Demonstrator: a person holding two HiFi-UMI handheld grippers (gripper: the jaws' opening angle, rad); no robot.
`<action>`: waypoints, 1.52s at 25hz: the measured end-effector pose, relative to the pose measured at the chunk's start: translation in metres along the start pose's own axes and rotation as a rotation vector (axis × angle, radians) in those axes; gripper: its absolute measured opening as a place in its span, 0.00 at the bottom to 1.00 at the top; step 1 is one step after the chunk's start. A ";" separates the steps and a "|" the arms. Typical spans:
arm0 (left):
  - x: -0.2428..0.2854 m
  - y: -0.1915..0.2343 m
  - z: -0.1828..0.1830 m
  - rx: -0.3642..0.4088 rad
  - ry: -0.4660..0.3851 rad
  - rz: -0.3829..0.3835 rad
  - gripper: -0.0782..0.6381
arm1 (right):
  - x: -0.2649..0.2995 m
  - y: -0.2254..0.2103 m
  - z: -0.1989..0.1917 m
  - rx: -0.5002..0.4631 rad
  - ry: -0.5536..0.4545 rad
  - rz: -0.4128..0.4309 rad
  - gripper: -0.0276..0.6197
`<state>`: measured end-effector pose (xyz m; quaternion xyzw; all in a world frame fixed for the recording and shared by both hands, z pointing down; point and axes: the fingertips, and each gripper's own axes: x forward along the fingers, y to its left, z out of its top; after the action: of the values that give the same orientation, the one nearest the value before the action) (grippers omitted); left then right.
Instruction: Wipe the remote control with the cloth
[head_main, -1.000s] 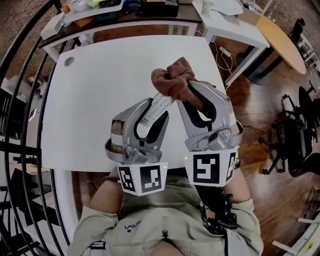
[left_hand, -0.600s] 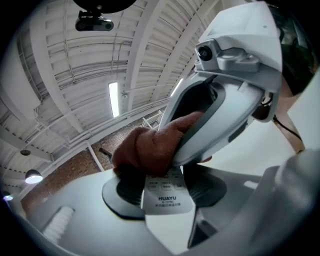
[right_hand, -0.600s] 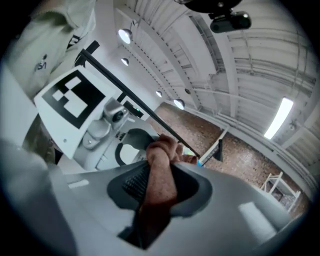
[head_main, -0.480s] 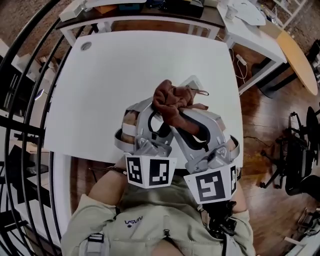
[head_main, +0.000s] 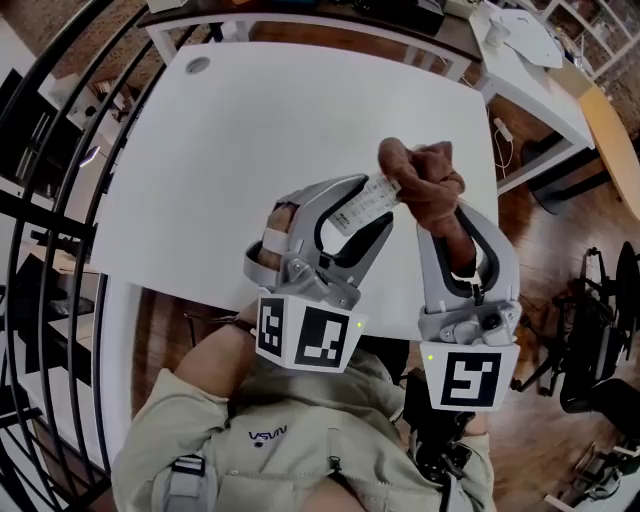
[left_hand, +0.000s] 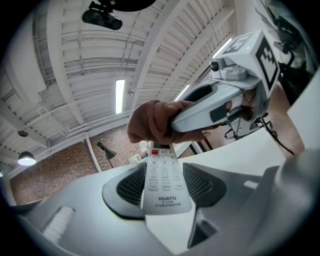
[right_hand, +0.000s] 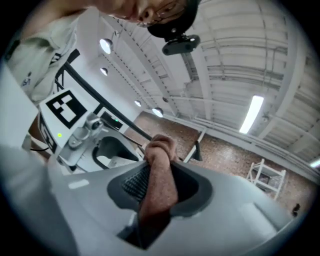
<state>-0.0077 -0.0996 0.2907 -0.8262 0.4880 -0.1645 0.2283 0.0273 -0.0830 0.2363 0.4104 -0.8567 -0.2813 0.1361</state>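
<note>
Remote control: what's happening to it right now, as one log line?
left gripper: shut on remote control | right gripper: shut on cloth | cloth: against remote's far end | both held above table

The person wears a pale khaki cloth shirt (head_main: 250, 450) with a small light chest logo, and the pale grey, curved plastic left gripper (head_main: 372, 205) and matching right gripper (head_main: 440, 205) each bear a white cube with black square markers (head_main: 305, 342) and a small green light.
</note>
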 end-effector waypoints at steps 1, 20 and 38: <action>-0.001 0.001 0.002 -0.013 -0.007 -0.005 0.45 | -0.001 -0.012 -0.001 0.007 0.000 -0.056 0.21; -0.014 0.021 0.012 -0.160 -0.066 -0.053 0.45 | 0.005 0.042 -0.008 0.036 0.031 0.113 0.20; -0.024 0.028 0.021 -0.509 -0.176 -0.121 0.45 | -0.019 -0.028 0.005 0.344 -0.196 -0.070 0.21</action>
<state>-0.0290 -0.0860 0.2567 -0.8958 0.4416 0.0225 0.0444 0.0546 -0.0801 0.2160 0.4279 -0.8864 -0.1741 -0.0299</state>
